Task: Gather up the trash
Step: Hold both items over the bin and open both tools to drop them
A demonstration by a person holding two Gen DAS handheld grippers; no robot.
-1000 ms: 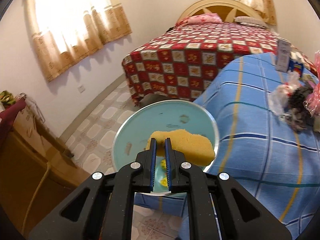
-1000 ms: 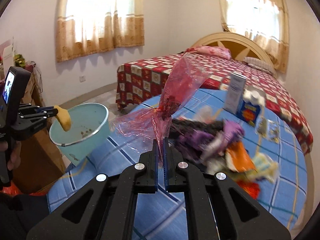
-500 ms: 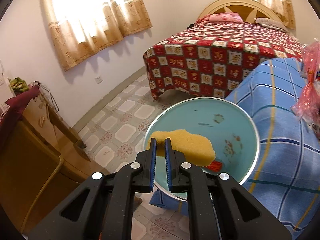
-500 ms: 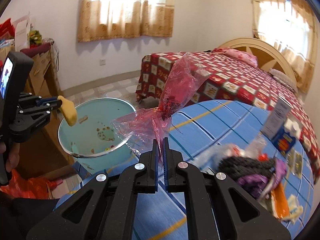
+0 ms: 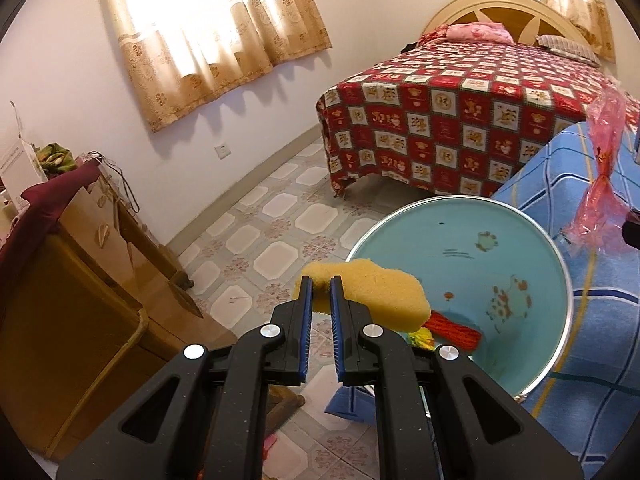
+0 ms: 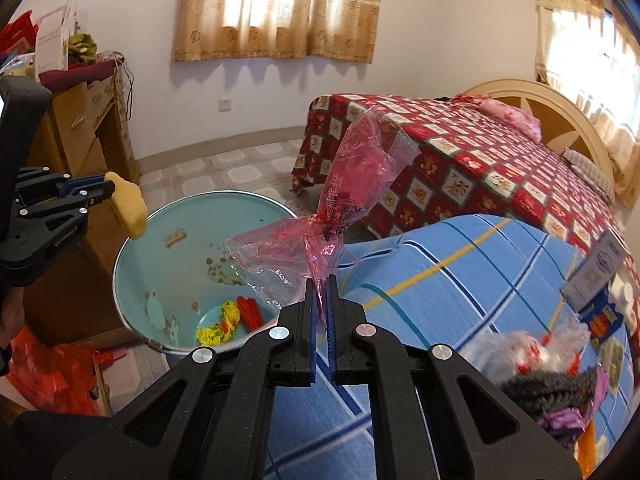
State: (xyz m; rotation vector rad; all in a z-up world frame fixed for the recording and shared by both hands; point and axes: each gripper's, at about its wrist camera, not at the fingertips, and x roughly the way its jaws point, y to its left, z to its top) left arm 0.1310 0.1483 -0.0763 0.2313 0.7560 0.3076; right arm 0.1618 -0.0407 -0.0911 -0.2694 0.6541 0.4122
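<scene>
Both tongs have swung left toward our teal basin [image 6: 132, 240], left gripper [image 5: 320, 284] pinching the yellow sponge [image 5: 376, 296] at its rim, right gripper [image 6: 319, 284] pinching the pink wrapper [image 6: 352, 184] just right of it, presumably for dropping.

Yellow sponge [image 5: 372, 292] & crumpled pink plastic bag [image 6: 344, 200] — both aloft over teal basin [image 6: 132, 248] — red/yellow scraps [image 6: 236, 316], prob. wrappers, inside.

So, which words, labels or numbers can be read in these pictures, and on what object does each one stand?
None can be read with certainty.
Pink plastic bag held by the right gripper: white printed characters and a QR code, too small to read.
Left gripper: embossed word on its black body, too blurred.
Grey and blue carton: print blurred.
White card: lines too small.
</scene>
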